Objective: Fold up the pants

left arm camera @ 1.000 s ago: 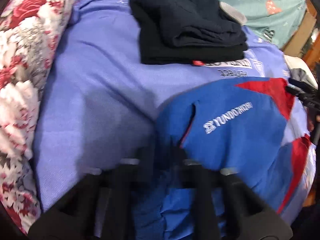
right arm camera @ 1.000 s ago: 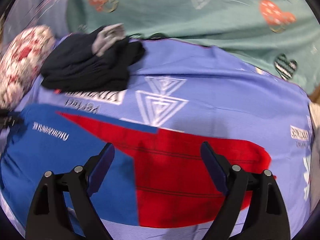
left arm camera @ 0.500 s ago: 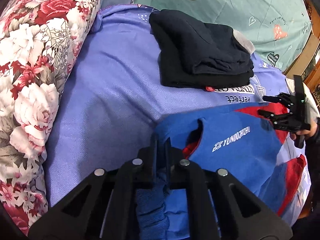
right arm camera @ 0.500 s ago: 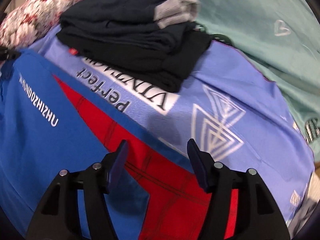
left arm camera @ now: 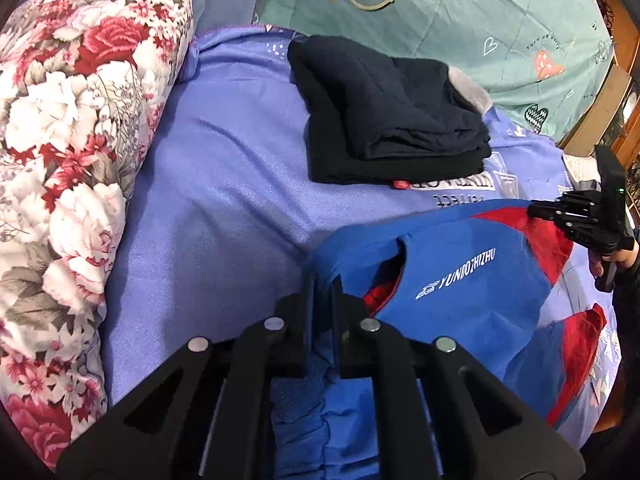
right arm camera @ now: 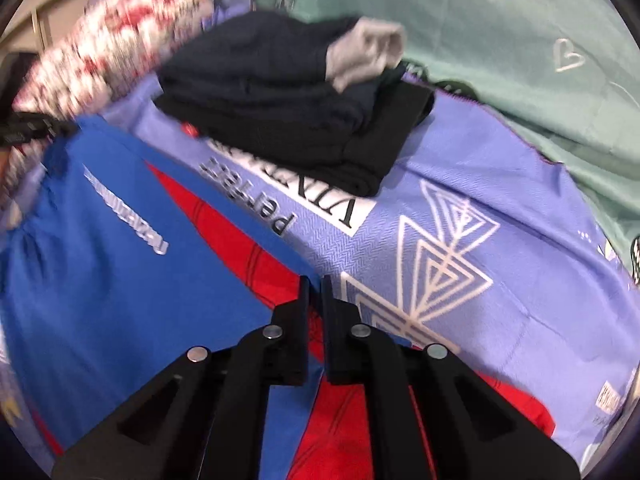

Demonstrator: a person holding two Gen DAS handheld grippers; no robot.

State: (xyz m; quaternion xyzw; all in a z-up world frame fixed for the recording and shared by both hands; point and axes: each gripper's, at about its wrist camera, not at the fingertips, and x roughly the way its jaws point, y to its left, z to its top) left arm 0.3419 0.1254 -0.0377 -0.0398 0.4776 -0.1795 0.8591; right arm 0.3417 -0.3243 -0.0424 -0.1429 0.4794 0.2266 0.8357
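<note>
Two grippers are working on the blue and red sports pants with white lettering (left arm camera: 472,296), which lie on the lilac printed blanket (left arm camera: 224,184) covering the bed. The left gripper (left arm camera: 322,292) has its black fingers pressed together on the gathered blue waistband, near the blanket's middle. The right gripper (right arm camera: 315,296) has its fingers nearly together over the red panel at the pants' far edge; blue and red cloth shows in the narrow gap, so I judge it is pinching the cloth, though the right wrist view is blurred.

Several things could fail from here. If the pinch on the right takes only one layer, the lower layer may stay behind and the fold will come out crooked. The waistband is bunched, so it may slip out when it is lifted. The stack of folded dark clothes (left arm camera: 384,116) with a grey piece on top lies just beyond, and a wide swing could drag the pants against it. The floral quilt roll (left arm camera: 76,160) bounds the left side.
</note>
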